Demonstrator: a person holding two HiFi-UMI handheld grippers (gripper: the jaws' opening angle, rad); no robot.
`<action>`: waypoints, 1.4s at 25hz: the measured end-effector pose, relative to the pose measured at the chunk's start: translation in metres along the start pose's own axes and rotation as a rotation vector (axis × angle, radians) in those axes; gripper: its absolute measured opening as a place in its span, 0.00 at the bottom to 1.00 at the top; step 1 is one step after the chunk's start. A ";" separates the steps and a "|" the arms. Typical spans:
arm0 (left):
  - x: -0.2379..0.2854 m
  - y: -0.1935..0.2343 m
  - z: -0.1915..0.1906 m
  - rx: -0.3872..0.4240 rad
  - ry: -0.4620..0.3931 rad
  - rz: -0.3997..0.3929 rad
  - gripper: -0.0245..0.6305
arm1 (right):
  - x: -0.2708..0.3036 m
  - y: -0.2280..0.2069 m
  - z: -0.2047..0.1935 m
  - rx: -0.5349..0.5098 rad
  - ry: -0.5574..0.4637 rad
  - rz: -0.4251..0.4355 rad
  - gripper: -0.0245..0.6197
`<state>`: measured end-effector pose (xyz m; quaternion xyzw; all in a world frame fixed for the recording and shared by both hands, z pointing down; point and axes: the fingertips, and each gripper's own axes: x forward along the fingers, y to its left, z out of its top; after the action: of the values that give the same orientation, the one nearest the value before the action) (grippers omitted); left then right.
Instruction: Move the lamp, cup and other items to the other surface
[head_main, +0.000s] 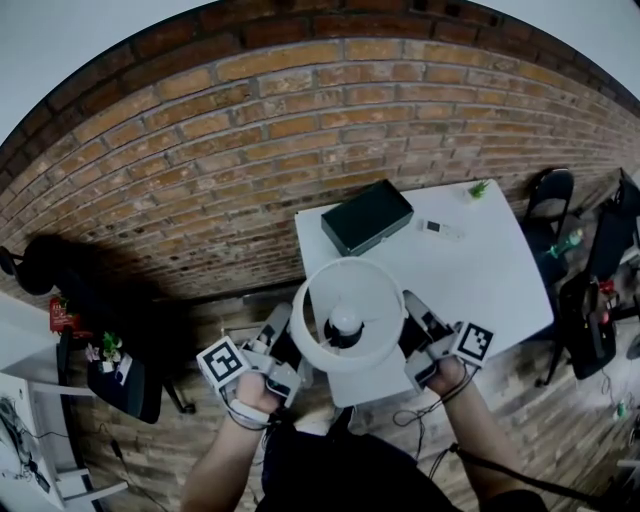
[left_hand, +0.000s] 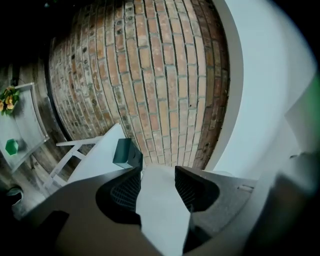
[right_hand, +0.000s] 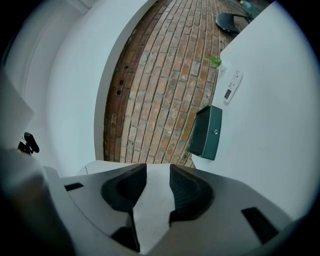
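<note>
A white lamp fills the middle of the head view, its round shade (head_main: 348, 300) seen from above with the bulb (head_main: 345, 322) inside. My left gripper (head_main: 285, 345) reaches under the shade from the left and my right gripper (head_main: 418, 320) from the right. In the left gripper view my left gripper (left_hand: 157, 176) is shut on a flat white part of the lamp (left_hand: 160, 205). In the right gripper view my right gripper (right_hand: 157, 182) is shut on a flat white lamp part (right_hand: 152, 205) too. I cannot tell whether the lamp rests on the white table (head_main: 500, 280).
On the table lie a dark green box (head_main: 366, 216), a white remote (head_main: 440, 229) and a small green plant (head_main: 478, 188). A second white surface (left_hand: 25, 135) at the left carries a green cup (left_hand: 12, 146) and flowers (left_hand: 7, 98). A black chair (head_main: 550, 195) stands at the right on the brick floor.
</note>
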<state>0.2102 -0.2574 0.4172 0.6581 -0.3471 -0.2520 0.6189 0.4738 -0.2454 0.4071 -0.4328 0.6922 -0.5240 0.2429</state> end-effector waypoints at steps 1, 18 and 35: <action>0.003 0.001 -0.004 0.000 0.003 0.002 0.34 | -0.003 -0.004 0.003 0.000 -0.002 -0.006 0.27; 0.021 0.015 -0.030 -0.023 0.001 -0.033 0.34 | -0.009 -0.034 0.023 0.019 0.005 0.006 0.26; -0.026 0.023 -0.035 0.129 0.016 -0.048 0.34 | -0.062 -0.058 0.001 0.003 -0.078 -0.054 0.30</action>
<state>0.2169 -0.2153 0.4409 0.7068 -0.3416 -0.2386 0.5717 0.5258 -0.1976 0.4536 -0.4710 0.6695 -0.5143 0.2559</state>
